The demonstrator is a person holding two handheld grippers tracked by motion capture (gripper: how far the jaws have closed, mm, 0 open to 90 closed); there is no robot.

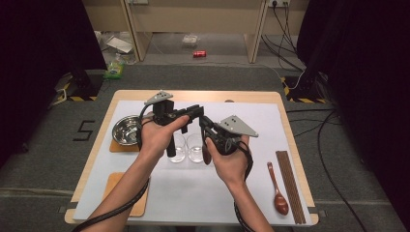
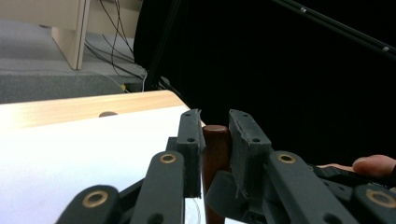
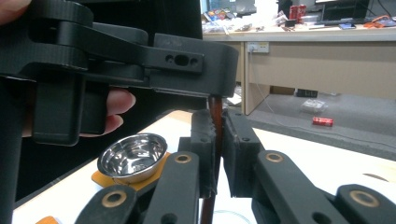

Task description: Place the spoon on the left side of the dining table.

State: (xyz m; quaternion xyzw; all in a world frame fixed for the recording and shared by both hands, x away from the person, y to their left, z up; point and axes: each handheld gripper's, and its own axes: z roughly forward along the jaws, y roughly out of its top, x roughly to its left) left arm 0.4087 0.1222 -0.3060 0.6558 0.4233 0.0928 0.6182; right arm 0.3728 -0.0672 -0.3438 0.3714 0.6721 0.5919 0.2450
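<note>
Both tools met above the middle of the tabletop (image 1: 251, 96), over 2 clear glasses (image 1: 187, 147) standing side by side on the white mat (image 1: 203, 193). The right tool (image 3: 218, 140) was clamped on a brown wooden spoon handle (image 3: 215, 116), its jaws nearly closed against the thin stem. The left tool (image 2: 215, 135) had the top end of that same handle (image 2: 215, 140) between its jaws, which stood narrowly apart; a small gap showed beside the wood, so I could not tell whether the pads pressed on it. In the high view the spoon's dark bowl (image 1: 206, 154) hung just beside the right-hand glass. To the left, a steel bowl (image 1: 126, 129) sat on an orange coaster (image 1: 118, 146). Well to the right lay another wooden spoon (image 1: 278, 191) and a pair of chopsticks (image 1: 290, 186). A second coaster (image 1: 116, 186) lay near the front left edge.
</note>
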